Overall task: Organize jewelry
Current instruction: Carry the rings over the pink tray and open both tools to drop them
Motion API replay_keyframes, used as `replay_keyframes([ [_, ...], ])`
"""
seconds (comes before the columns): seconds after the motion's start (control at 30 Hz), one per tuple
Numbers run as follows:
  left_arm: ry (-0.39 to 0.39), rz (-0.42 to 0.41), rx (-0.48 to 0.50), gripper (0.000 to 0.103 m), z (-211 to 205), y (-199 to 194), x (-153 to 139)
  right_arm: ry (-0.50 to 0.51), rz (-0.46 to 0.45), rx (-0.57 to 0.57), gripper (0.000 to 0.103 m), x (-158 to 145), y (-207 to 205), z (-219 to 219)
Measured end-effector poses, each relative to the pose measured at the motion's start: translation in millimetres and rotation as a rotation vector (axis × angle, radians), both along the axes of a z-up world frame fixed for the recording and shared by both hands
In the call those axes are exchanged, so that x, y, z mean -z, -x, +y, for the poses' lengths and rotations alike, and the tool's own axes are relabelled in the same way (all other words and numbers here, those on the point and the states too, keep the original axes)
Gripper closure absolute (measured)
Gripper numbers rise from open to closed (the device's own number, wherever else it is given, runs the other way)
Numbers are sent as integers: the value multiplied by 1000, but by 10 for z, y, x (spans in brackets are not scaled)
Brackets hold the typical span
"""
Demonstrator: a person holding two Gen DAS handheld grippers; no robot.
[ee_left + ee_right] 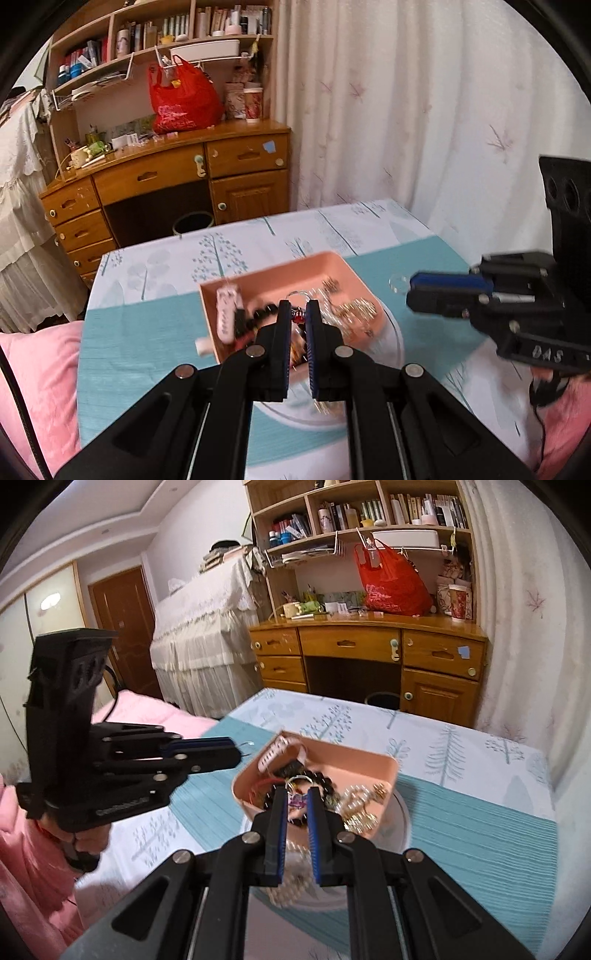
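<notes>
A pink tray (317, 266) (369, 757) holds a jumble of jewelry: black beads (264, 314) (321, 777), gold chains (354, 308) (360, 805), a silver ring (299, 780) and a white-pink hair clip (227, 314) (273, 753). It rests on a clear glass plate (391, 339) (402, 816) on the table. My left gripper (297, 306) (240, 751) hovers above the tray, jaws nearly together on a thin wire hoop (246, 744). My right gripper (297, 794) (408, 291) hovers over the tray with a narrow gap, nothing clearly held.
The table carries a teal and white tree-print cloth (147, 332) (480, 834). Pink bedding (33, 376) (155, 709) lies to the left. A wooden desk with shelves (177, 173) (369, 646) and a red bag (181, 99) stands behind, beside a white curtain (424, 110).
</notes>
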State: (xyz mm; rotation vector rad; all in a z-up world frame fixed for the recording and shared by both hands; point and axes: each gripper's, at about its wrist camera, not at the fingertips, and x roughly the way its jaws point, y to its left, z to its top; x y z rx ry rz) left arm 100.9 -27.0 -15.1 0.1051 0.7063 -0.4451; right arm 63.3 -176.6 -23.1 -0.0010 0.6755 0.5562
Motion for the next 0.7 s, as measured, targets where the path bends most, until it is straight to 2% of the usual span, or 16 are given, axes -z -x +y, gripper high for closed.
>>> replay_keyframes([
  [0.1,13,18,-17,97,29,-135,61,-37,19,-2,93,95,-123,17],
  [0.17,16,40,-27,91,48,-201,142,-53,33,-12,93,192,-174,30],
  [0.23,15,61,-41,69,59,-220,223,-59,63,-11,93,302,-217,33],
  [0.3,19,79,-47,57,75,-236,286,-52,88,4,93,371,-253,27],
  [0.5,14,72,-77,30,142,-170,252,-32,82,11,90,388,-192,29],
  [0.57,20,69,-82,21,180,-114,230,0,79,32,82,387,-142,36],
  [0.6,24,71,-83,18,192,-91,226,12,80,42,74,391,-111,36],
  [0.63,24,72,-84,16,204,-66,226,27,88,55,64,413,-71,40],
  [0.7,16,75,-100,14,228,2,237,50,110,70,54,464,-26,45],
])
